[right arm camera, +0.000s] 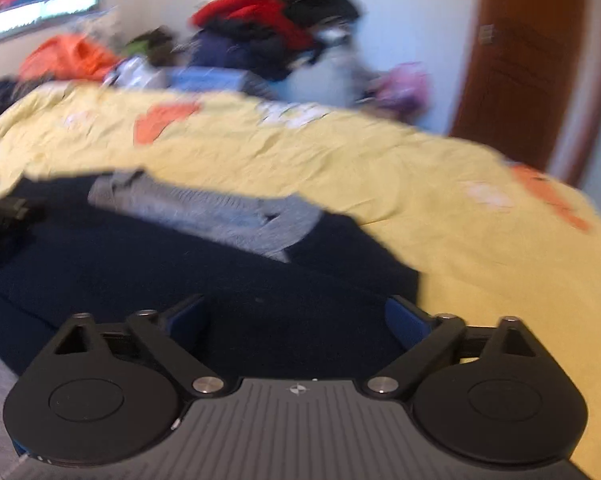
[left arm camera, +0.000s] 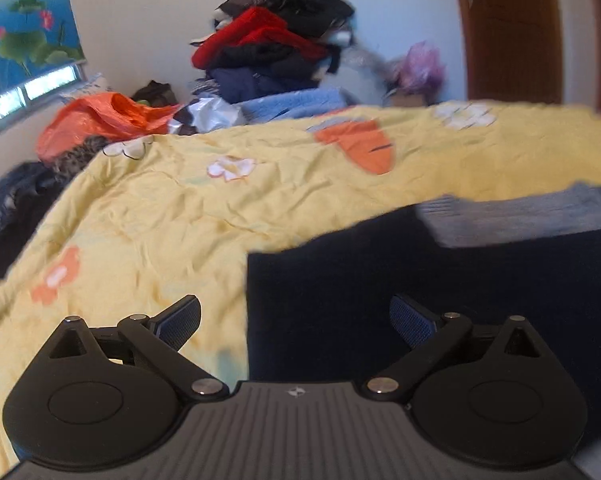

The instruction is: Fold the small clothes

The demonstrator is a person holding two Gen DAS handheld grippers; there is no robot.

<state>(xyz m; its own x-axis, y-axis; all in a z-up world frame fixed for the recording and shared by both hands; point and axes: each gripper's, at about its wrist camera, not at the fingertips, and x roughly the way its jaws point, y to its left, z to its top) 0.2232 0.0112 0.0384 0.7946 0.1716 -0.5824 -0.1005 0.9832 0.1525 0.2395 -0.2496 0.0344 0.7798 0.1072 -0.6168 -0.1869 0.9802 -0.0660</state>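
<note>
A dark navy garment lies flat on the yellow bedspread, with a grey ribbed part at its far side. My left gripper is open and empty, over the garment's left edge. In the right wrist view the navy garment and its grey ribbed part lie on the bedspread. My right gripper is open and empty, low over the garment near its right edge. The right wrist view is blurred.
A tall pile of clothes stands at the head of the bed by the wall. An orange bag and dark clothes lie at the left. A wooden door is at the right.
</note>
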